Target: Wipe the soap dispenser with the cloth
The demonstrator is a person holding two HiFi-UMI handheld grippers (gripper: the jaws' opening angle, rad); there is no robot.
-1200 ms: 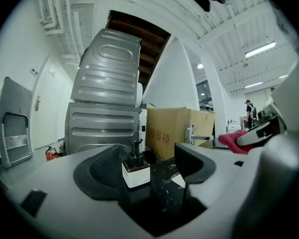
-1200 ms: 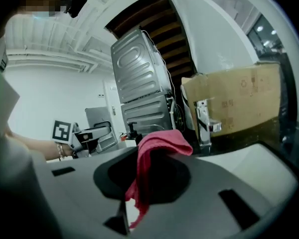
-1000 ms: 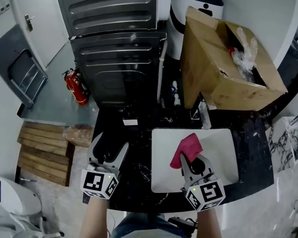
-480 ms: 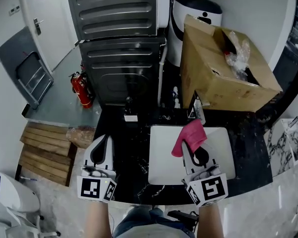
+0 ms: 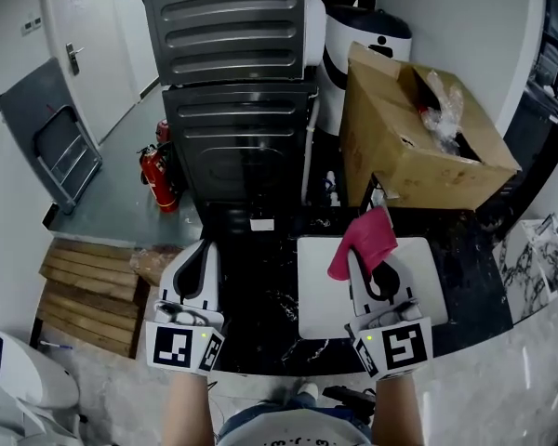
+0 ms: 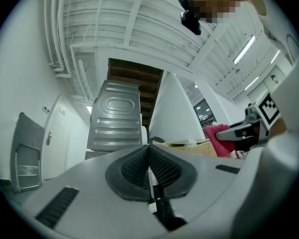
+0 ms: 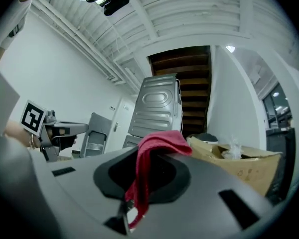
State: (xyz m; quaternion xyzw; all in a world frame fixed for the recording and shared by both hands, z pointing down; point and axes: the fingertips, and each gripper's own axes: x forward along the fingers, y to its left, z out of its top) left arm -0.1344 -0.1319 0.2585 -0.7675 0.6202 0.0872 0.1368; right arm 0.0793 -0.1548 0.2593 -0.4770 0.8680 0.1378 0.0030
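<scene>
Pinched by one edge in closed right gripper (image 5: 370, 264), centre-right: pink cloth (image 5: 365, 238), likely soft, light, floppy. Shut tight and empty at left gripper (image 5: 203, 255), lower left.

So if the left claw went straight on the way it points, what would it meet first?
Probably the grey stacked machines behind the black counter; the left claw, shut and empty, has nothing nearer in its line, though depth is hard to judge.
</scene>
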